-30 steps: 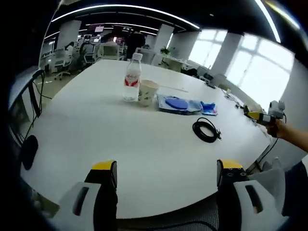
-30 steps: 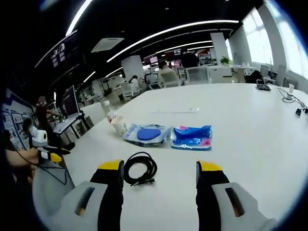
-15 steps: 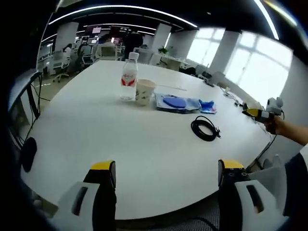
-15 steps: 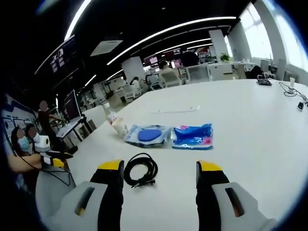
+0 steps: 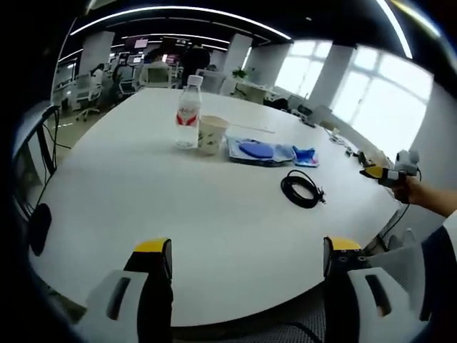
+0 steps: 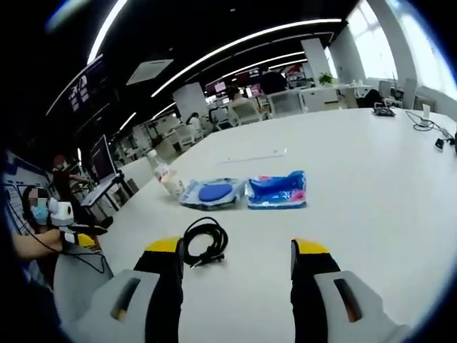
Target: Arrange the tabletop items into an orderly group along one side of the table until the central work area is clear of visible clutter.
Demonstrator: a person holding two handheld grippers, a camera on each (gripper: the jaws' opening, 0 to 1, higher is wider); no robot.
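- White table (image 5: pixel 143 193): largely bare, with the items strung across its far middle.
- Left gripper (image 5: pixel 243 257) and right gripper (image 6: pixel 237 259): both wide apart, holding nothing, poised over the near edge.
- Water bottle (image 5: pixel 187 113), upright, touching the paper cup (image 5: pixel 211 134) on its right.
- Blue-printed pack (image 6: pixel 212 194) and blue wipes pack (image 6: pixel 277 190), side by side.
- Black coiled cable (image 6: pixel 202 240), nearest the right gripper: probably best taken first, pinching several loops together so it doesn't uncoil.
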